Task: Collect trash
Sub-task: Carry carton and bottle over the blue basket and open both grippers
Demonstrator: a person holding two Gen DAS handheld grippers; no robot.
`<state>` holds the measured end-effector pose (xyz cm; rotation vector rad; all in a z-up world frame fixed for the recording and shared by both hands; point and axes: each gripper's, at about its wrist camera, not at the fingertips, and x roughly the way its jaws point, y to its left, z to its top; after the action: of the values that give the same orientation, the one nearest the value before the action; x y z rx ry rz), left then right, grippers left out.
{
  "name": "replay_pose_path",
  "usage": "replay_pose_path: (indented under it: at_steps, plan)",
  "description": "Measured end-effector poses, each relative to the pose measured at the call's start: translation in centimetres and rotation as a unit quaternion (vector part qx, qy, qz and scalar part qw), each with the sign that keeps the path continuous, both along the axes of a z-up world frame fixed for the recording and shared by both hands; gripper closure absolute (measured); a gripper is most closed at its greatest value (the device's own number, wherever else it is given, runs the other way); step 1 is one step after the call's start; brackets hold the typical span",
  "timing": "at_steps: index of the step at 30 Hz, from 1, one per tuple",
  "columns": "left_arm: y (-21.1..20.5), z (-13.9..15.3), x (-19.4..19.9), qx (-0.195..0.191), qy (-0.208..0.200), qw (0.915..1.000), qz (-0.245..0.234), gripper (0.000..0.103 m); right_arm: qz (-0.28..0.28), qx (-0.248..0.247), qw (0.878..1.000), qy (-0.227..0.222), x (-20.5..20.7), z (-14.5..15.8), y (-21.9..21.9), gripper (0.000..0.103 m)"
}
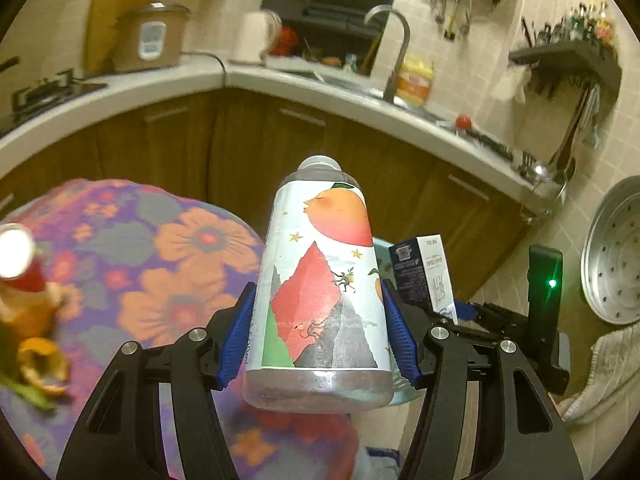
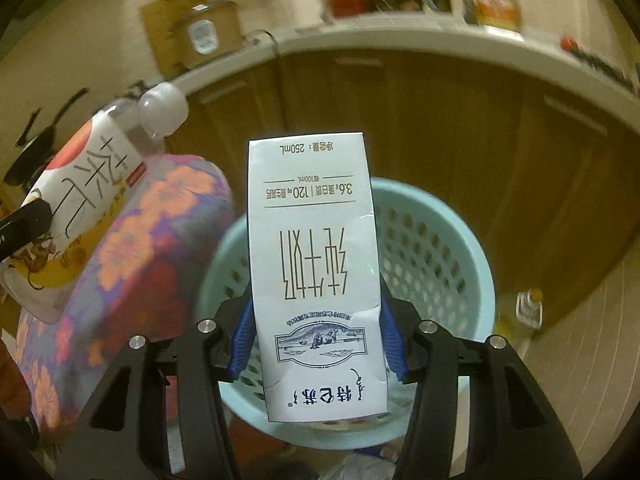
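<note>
A clear plastic bottle (image 1: 320,280) with a colourful peach-and-mountain label sits upright between the blue pads (image 1: 236,340) of my left gripper (image 1: 318,332), which is shut on its lower half. My right gripper (image 2: 316,336) is shut on a white milk carton (image 2: 316,280), held upside down above a light blue perforated waste basket (image 2: 424,248). In the left wrist view the carton (image 1: 424,276) shows just right of the bottle. In the right wrist view the bottle (image 2: 80,184) hangs at the left, over the table's edge. Orange peel (image 1: 40,360) lies on the flowered tablecloth (image 1: 160,280).
A curved white counter (image 1: 280,80) over brown cabinets runs behind, with a rice cooker (image 1: 152,40), a sink tap (image 1: 396,52) and a yellow pack. A metal steamer tray (image 1: 616,252) leans at the right. A yellowish bottle (image 2: 524,312) stands on the floor beside the basket.
</note>
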<state>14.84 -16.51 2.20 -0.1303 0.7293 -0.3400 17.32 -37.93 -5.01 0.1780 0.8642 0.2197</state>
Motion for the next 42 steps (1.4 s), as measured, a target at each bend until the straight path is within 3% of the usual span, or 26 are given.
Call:
replay_pose_path:
  at_steps: [6,17,31,42]
  plan:
    - [-3.6,-3.0,3.1,0.017,0.044,0.9988,-0.011,0.044,-0.017,0.028,0.998,0.045,1.7,-1.8,-1.3,0.053]
    - [-5.0,-4.7,4.5,0.031,0.059,0.9975,-0.024,0.044,-0.028,0.032,0.997,0.062,2.6,-2.5,-2.1,0.049]
    - [-1.6,-1.6,0.3,0.025,0.012,0.9996,-0.004,0.041,-0.008,0.038,0.999,0.015,0.6,1.0,-0.3,0.049]
    - [6.0,2.9,-6.3,0.0,-0.051,0.9967,0.064,0.035,0.08,0.034,0.995,-0.047,-1.8,5.5,7.3,0.049]
